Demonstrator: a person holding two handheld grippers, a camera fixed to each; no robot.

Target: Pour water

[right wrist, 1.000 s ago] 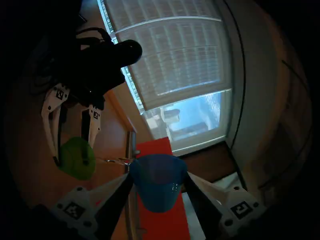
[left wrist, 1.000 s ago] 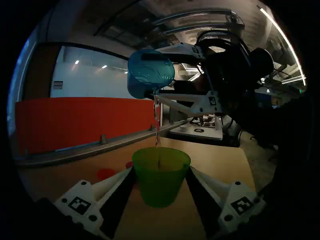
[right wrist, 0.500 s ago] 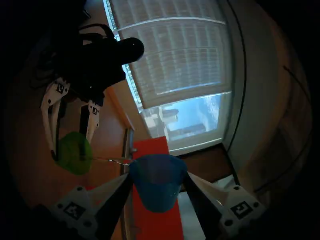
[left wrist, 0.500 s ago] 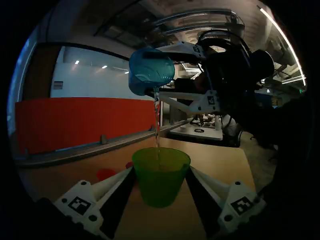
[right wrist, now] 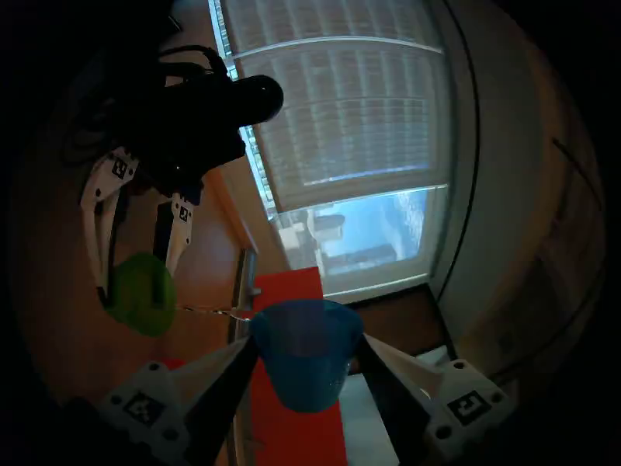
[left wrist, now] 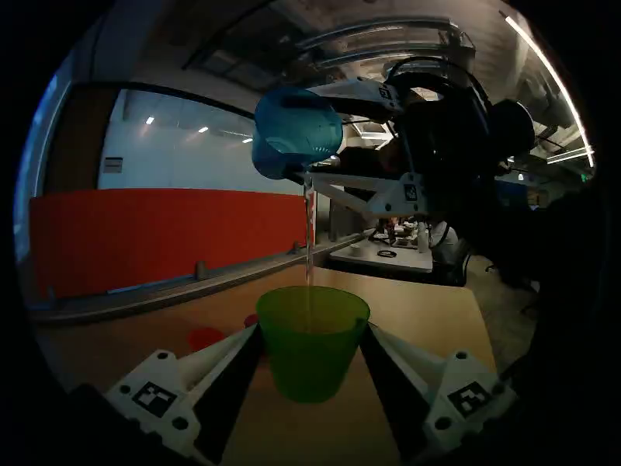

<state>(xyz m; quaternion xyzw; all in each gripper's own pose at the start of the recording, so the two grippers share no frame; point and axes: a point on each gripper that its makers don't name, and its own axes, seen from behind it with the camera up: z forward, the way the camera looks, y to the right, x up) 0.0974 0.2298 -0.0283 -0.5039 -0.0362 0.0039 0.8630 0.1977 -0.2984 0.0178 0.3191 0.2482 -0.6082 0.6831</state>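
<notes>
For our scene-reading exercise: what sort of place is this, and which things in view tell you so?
Probably an open-plan office or lab: a wooden table backed by an orange partition, further desks behind, exposed ceiling pipes with strip lights, and a large window with blinds.

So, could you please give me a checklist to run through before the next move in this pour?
1. Left gripper fingers clamp the upright green cup: ok.
2. Right gripper fingers clamp the tilted blue cup: ok.
3. Water stream lands inside the green cup: ok.
4. Room left in the green cup: cannot tell.
5. Water remaining in the blue cup: cannot tell.
</notes>
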